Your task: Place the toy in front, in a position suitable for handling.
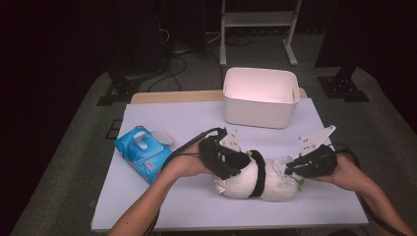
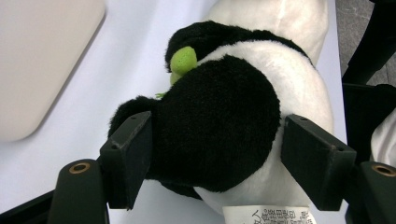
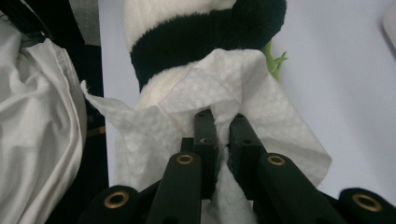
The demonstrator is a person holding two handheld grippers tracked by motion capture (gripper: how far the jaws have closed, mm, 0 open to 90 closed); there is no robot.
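A black-and-white panda plush (image 1: pixel 275 184) lies on its side near the front of the table (image 1: pixel 172 118). My left gripper (image 1: pixel 241 164) comes in from the left and grips it. In the left gripper view its pads (image 2: pixel 133 154) press on a round black furry part of the panda (image 2: pixel 219 121), with a small green piece above it. My right gripper (image 1: pixel 291 169) is at the plush's right end, shut on a white wipe (image 1: pixel 282 164). In the right gripper view the jaws (image 3: pixel 223 116) pinch the crumpled wipe (image 3: pixel 252 88), which lies draped against the panda's white and black body (image 3: pixel 187 37).
A white bin (image 1: pixel 255 113) stands open at the back of the table, behind the plush. A blue pack of wipes (image 1: pixel 140 152) lies at the left, with a small white oval piece (image 1: pixel 161 136) beside it. White cloth (image 3: pixel 32 121) hangs at the table's near edge.
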